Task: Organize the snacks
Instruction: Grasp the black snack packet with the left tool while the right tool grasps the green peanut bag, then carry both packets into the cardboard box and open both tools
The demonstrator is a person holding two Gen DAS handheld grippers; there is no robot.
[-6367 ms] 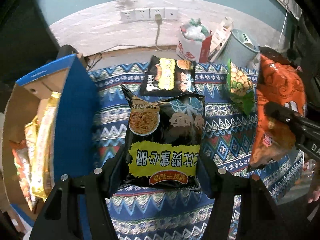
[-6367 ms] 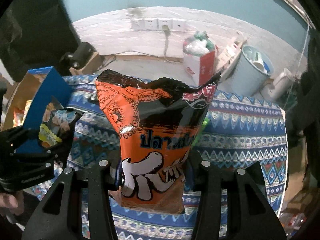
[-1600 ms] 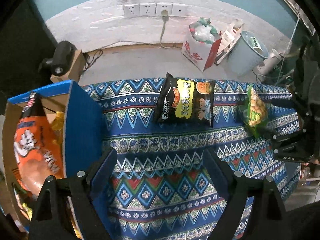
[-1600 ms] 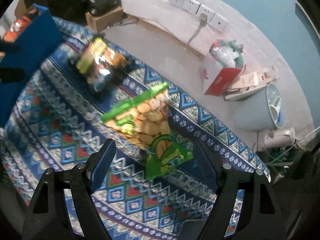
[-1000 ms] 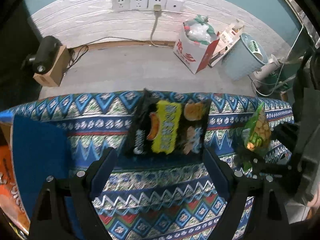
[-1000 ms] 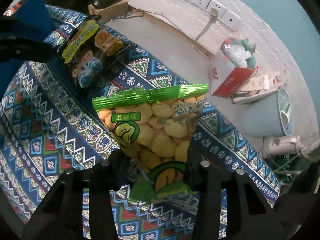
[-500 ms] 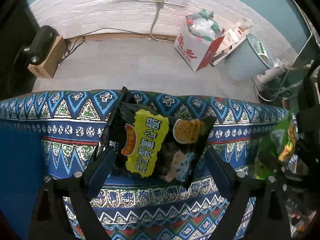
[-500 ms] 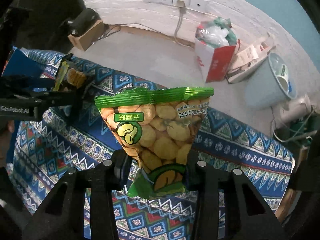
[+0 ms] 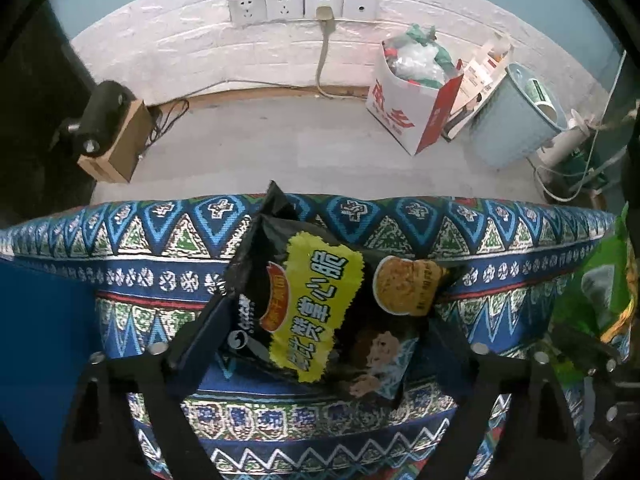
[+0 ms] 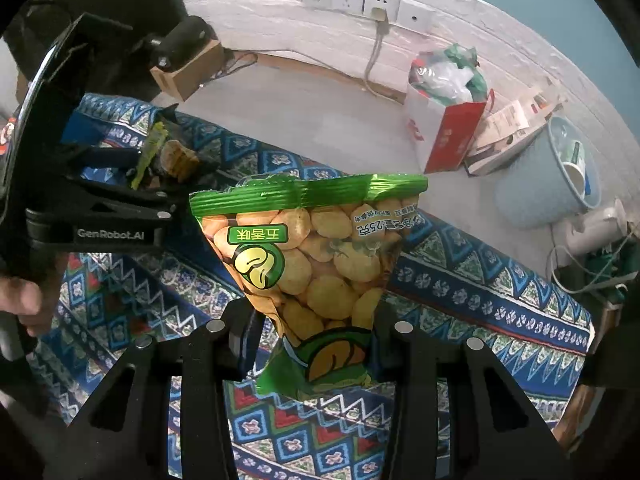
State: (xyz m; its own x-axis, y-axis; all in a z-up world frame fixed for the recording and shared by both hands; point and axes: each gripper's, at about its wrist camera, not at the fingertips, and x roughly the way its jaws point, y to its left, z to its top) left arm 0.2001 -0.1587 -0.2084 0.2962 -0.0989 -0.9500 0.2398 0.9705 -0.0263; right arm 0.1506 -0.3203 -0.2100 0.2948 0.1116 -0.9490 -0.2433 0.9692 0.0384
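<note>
The left gripper (image 9: 320, 344) straddles the black crinkly snack packet with the yellow label (image 9: 320, 304), which lies slantwise on the blue patterned tablecloth (image 9: 132, 292) close to the cloth's far edge. Its jaws have just been closing in, yet they stand wide: the left pad looks to be against the packet's near corner, the right pad sits just beside the other end, so no squeeze shows yet. To the right of that black packet, the right gripper (image 10: 312, 340) is clamped narrow on the bottom of the green see-through bag of pale round crackers (image 10: 316, 260), holding it upright and clear of the cloth. Left of the black packet, a blue box wall (image 9: 44, 340) rises at the cloth's edge. A hand (image 10: 24, 296) grips the left tool's handle.
</note>
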